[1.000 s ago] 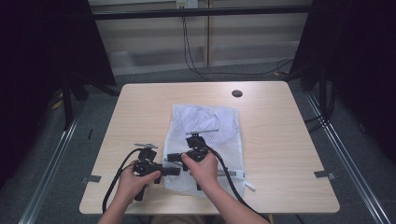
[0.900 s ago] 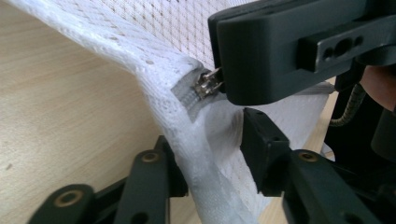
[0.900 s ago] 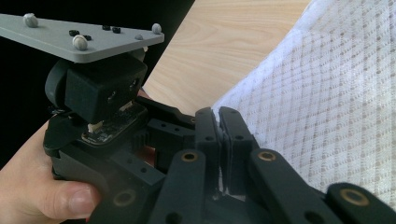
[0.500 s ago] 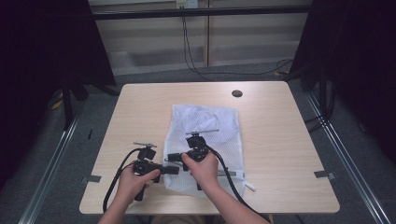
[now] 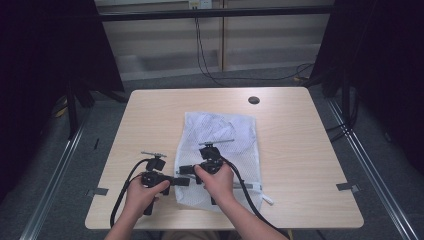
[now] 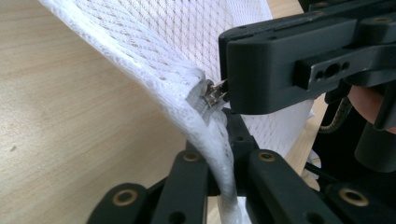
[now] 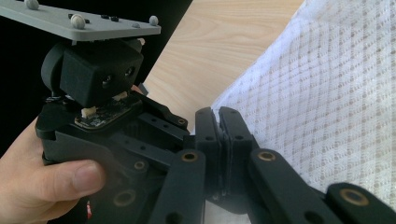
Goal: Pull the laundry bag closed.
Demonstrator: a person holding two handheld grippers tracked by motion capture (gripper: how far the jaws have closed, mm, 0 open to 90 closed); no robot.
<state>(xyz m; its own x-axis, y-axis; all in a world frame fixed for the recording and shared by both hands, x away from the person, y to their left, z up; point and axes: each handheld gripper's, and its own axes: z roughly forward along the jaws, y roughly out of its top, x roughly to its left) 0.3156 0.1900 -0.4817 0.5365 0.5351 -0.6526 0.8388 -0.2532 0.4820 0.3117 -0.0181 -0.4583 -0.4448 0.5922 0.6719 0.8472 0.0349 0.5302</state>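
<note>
A white mesh laundry bag [image 5: 227, 134] lies flat in the middle of the table. Both grippers meet at its near left edge. My left gripper [image 5: 182, 181] is shut on the bag's thick zipper hem [image 6: 215, 140], which runs up between its jaws. My right gripper [image 5: 184, 170] is shut on the small metal zipper pull [image 6: 214, 93] right at that hem. In the right gripper view its jaws [image 7: 218, 114] are pressed together beside the mesh [image 7: 322, 102], with the left gripper's body [image 7: 100, 79] and a thumb close on the left.
The light wooden table [image 5: 150, 115] has a dark round hole [image 5: 254, 100] at the far right of centre. Black cables trail from both grippers toward the near edge. A white tab [image 5: 267, 199] sticks out at the bag's near right corner.
</note>
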